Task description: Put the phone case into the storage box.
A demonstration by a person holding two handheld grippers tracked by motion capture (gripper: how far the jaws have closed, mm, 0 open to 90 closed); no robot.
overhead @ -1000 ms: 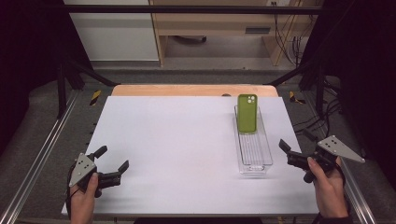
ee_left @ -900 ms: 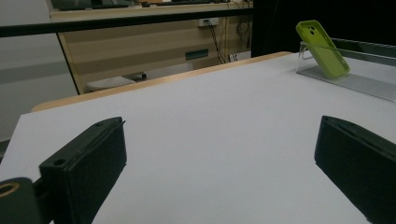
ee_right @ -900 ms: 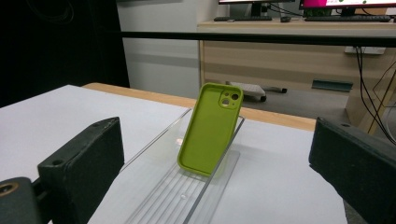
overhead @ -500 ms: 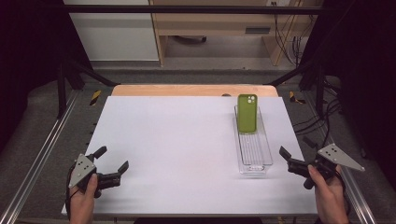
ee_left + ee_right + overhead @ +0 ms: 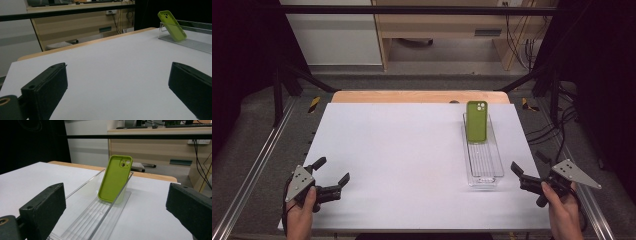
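A green phone case (image 5: 476, 121) leans tilted against the far end of a clear tray (image 5: 486, 167) on the right side of the white bench (image 5: 412, 160). The left claw (image 5: 332, 179) hovers near the bench's near-left corner, jaws spread, holding nothing. The right claw (image 5: 526, 169) sits just beside the tray's near end, jaws spread, seemingly past the bench edge.

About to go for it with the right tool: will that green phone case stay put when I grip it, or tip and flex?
The green phone case leans tilted against the far end of the clear tray, so a nudge could probably tip or slide it. It looks like an empty soft shell, likely light and somewhat flexible. The smooth tray may shift too.
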